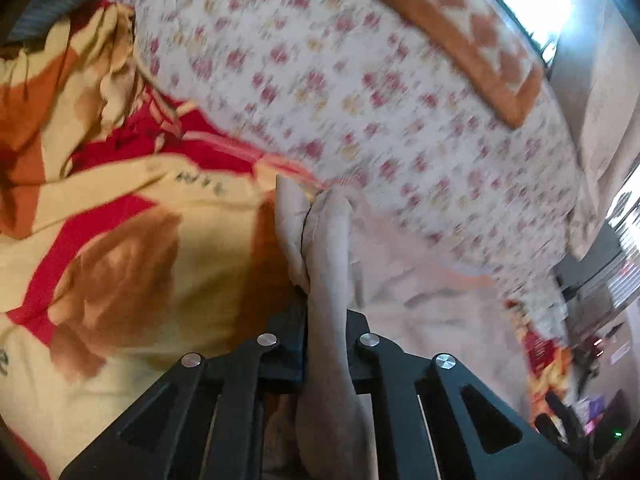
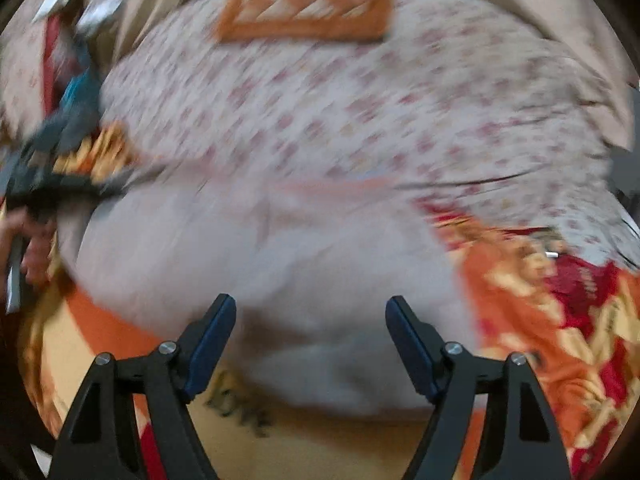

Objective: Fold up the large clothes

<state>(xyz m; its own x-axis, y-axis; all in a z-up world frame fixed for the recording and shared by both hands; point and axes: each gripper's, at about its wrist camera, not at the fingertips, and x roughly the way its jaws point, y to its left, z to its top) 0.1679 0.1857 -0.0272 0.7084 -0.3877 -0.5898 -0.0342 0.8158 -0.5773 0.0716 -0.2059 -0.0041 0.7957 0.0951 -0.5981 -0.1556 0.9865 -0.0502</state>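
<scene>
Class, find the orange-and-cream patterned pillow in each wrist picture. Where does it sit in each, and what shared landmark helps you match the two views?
Left wrist view: the orange-and-cream pillow lies at the upper right, slanting down to the right.
Right wrist view: the pillow lies at the top centre, nearly level.
Shared landmark: the floral bedsheet it rests on.

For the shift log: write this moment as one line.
left gripper: shut on pale beige garment | right gripper: open, empty, above the garment | surface: floral bedsheet | fold: not yet made
</scene>
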